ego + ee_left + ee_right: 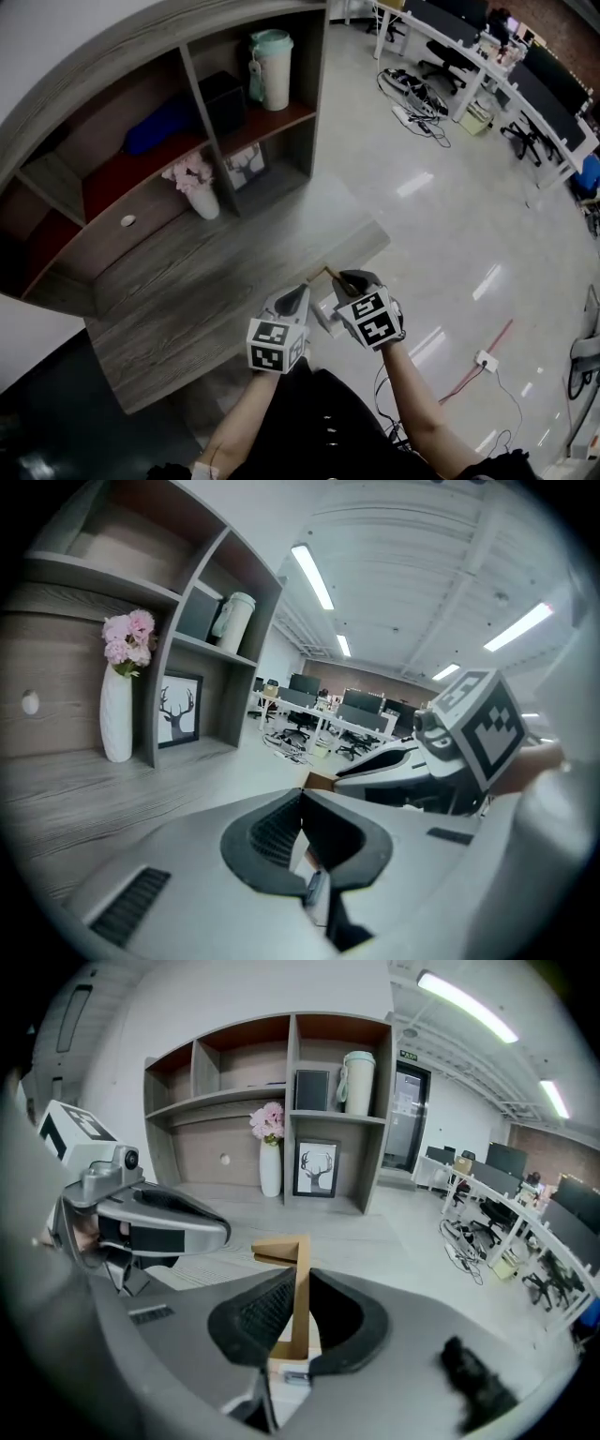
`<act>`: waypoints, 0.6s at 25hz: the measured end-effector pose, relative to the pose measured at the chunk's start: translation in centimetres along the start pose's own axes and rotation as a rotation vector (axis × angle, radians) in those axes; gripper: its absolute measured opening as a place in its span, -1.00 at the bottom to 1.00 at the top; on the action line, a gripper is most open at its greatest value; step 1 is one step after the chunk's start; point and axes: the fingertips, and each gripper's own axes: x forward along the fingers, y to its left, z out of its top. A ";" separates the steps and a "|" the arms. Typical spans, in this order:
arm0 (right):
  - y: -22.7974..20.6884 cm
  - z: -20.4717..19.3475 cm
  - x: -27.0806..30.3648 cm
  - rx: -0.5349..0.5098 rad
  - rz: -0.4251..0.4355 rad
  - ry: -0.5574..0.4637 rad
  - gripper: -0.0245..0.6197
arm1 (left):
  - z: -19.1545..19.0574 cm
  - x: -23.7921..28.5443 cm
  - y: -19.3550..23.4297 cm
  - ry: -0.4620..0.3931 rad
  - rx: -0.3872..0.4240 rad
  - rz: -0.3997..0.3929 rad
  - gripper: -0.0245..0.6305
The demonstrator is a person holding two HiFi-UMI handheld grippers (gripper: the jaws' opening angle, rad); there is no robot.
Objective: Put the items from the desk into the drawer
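The tan wooden piece, a thin upright strip with a short arm jutting toward my left at its top, stood pinched between the pads of my right claw. It was lifted off the bench, above the near edge. Just to its left was my left claw, its jaws pressed together at the tips with nothing between them. The two claws were side by side, close but not touching. Beyond them the grey wood-grain bench top ran back to a shelf unit. At its foot stood a white vase of pink flowers, with a framed deer picture in the open compartment beside it. On the shelf above were a pale lidded tumbler and a dark box.
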 end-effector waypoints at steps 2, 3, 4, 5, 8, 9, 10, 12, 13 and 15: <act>-0.6 -0.9 -0.8 0.025 -0.020 0.001 -0.77 | -0.3 0.5 -1.3 0.015 0.019 -0.028 -0.89; -1.0 -1.4 -1.2 0.035 -0.030 0.002 -0.77 | -0.4 0.8 -1.9 0.023 0.028 -0.041 -0.89; -1.3 -1.9 -1.6 0.045 -0.039 0.005 -0.77 | -0.6 1.1 -2.5 0.030 0.037 -0.054 -0.89; -1.6 -2.5 -2.0 0.055 -0.049 0.008 -0.77 | -0.7 1.4 -3.1 0.037 0.046 -0.068 -0.89; -2.6 -4.4 -3.3 0.093 -0.080 0.020 -0.77 | -1.1 2.2 -5.0 0.056 0.071 -0.110 -0.89; -2.9 -5.1 -3.7 0.107 -0.091 0.024 -0.77 | -1.2 2.4 -5.6 0.061 0.079 -0.125 -0.89; -3.2 -5.7 -4.1 0.121 -0.102 0.028 -0.77 | -1.3 2.7 -6.2 0.068 0.086 -0.138 -0.89; -3.7 -6.9 -4.9 0.147 -0.121 0.035 -0.77 | -1.6 3.1 -7.3 0.082 0.101 -0.163 -0.89; -3.9 -7.5 -5.3 0.160 -0.129 0.038 -0.77 | -1.8 3.3 -7.8 0.089 0.109 -0.174 -0.89; -4.2 -8.5 -5.9 0.184 -0.145 0.043 -0.77 | -2.2 3.7 -8.8 0.101 0.122 -0.195 -0.89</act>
